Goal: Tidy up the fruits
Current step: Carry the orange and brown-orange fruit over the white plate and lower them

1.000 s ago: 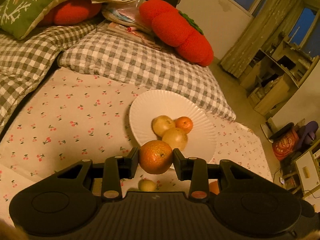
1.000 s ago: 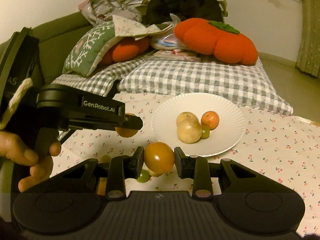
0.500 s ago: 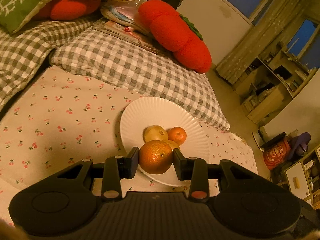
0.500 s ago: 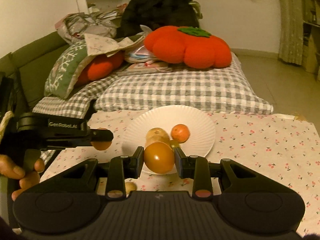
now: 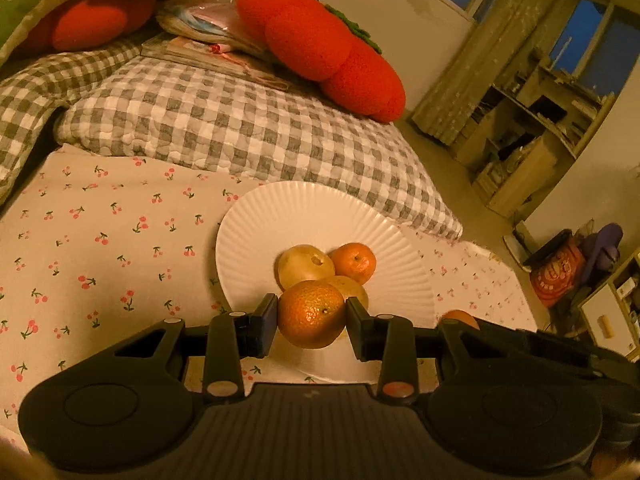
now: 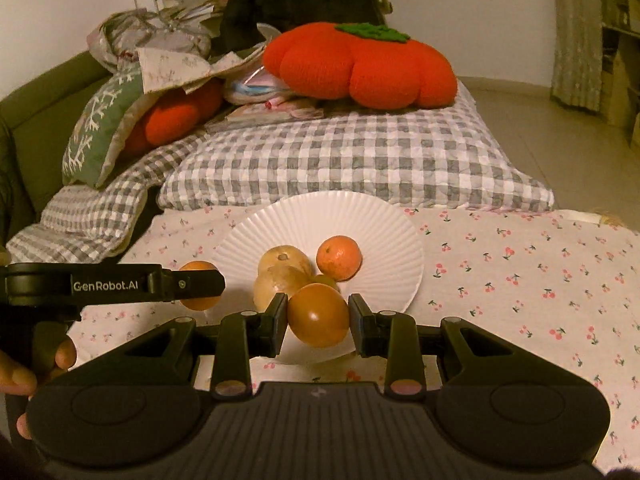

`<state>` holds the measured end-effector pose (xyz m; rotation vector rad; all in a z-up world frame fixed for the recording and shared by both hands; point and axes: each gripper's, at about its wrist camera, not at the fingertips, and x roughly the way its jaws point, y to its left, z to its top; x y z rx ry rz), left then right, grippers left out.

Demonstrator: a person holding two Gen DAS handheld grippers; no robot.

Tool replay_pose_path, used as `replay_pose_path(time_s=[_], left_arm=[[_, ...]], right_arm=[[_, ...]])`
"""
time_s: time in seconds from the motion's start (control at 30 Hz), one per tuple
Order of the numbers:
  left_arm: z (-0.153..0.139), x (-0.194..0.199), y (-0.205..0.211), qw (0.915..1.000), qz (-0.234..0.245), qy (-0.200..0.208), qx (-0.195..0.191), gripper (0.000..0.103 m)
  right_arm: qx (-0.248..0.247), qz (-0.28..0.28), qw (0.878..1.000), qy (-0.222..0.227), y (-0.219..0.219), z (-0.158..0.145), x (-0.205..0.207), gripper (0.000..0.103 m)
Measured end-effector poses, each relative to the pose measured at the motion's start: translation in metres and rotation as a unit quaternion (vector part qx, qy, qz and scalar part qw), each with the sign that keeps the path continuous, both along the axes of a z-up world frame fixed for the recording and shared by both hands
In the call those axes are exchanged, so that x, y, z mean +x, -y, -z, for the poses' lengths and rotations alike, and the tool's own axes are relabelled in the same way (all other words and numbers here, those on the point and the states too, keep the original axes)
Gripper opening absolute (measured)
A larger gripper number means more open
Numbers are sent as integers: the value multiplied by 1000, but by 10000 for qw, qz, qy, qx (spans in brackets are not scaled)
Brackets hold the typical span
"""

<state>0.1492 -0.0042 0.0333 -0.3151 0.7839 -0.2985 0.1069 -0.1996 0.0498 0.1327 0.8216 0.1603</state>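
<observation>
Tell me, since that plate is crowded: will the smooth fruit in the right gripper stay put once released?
Probably not unaided. The smooth fruit is round and glossy, so it likely rolls. The plate looks shallow, so little would stop it. Set against the pale fruits, it may settle.

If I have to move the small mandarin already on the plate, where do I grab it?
Take the small mandarin across its widest middle, coming from above on its right side: it is round, the plate is bare there, and the yellow fruits crowd its left.
</observation>
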Motion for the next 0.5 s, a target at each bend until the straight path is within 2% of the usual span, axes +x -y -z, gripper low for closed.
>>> replay_pose_path(time_s=[0.5], left_arm=[[14,10,0,9997,84,-182,161,26]], right_arm=[[-232,-46,9996,-144,-6,19,13,30]])
